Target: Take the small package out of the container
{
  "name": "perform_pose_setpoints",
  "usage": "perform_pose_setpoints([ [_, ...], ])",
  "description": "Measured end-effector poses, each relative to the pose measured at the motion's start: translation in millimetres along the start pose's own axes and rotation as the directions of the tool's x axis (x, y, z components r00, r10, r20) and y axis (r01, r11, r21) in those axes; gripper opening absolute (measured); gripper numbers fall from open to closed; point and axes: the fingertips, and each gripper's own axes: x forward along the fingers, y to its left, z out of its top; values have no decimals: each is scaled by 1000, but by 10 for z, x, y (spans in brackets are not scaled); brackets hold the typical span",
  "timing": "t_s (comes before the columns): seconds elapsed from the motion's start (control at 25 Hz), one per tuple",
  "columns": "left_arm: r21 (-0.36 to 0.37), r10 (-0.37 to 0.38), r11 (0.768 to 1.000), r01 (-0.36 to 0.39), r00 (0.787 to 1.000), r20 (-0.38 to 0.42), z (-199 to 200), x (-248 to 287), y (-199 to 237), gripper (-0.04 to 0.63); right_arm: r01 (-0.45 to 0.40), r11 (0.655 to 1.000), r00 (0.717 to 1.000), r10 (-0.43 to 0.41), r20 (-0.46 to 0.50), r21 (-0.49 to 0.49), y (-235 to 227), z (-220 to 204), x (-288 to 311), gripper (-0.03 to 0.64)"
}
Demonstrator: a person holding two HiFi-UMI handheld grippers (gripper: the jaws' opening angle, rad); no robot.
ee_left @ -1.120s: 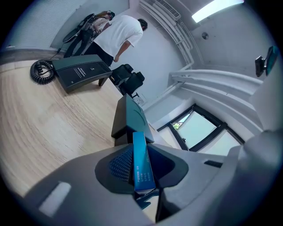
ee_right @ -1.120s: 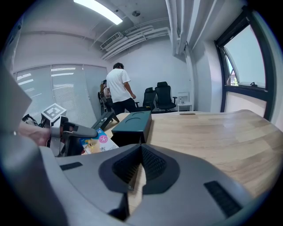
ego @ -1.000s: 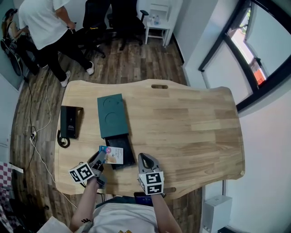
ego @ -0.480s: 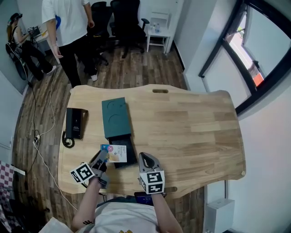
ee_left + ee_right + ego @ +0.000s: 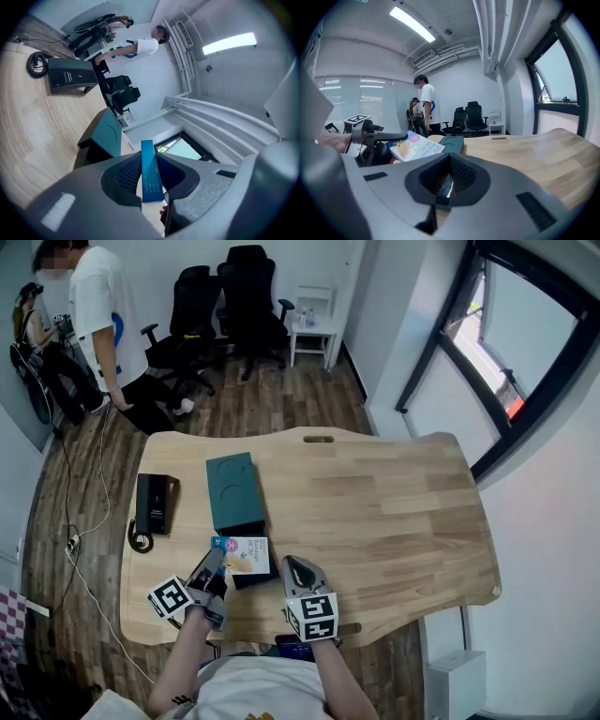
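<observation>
Wooden counter (image 5: 394,512), seen steeply from above.

- The container (image 5: 232,491) is a flat teal box lying left of centre. Its black inner tray (image 5: 251,577) is slid out at the near end.
- The left tongs (image 5: 214,566) pinch the small package (image 5: 242,554) by one edge. In the left gripper view the package's blue edge stands upright between the two pads, and both pads press on it.
- The package is a light, printed packet held face up. From the head view it overlies the exposed black tray. From the right gripper view it sits raised above the counter surface, near the teal box.
- The right tongs (image 5: 296,568) are pressed together with nothing between them. They are low over the near counter edge, just right of the tray and apart from the package.
- A black box-shaped device (image 5: 153,502) lies on the far left of the counter. A coiled cord (image 5: 139,540) lies at its near end.
- Beyond the counter a person in a white shirt (image 5: 98,324) stands on the wood floor beside dark office chairs (image 5: 246,282).
</observation>
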Motion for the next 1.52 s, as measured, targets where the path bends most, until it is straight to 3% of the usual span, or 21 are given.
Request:
perform_pose_setpoints([
  [0.32,-39,-69,997,71,996,48,125,-92,-290,94,-5,1000,1000,5,29,1,24,92,-55,5],
  [1.52,-79,-62,995,68,995,82,212,-212,-162,94,11,1000,1000,-11,28,-9,14,98,-60,5],
])
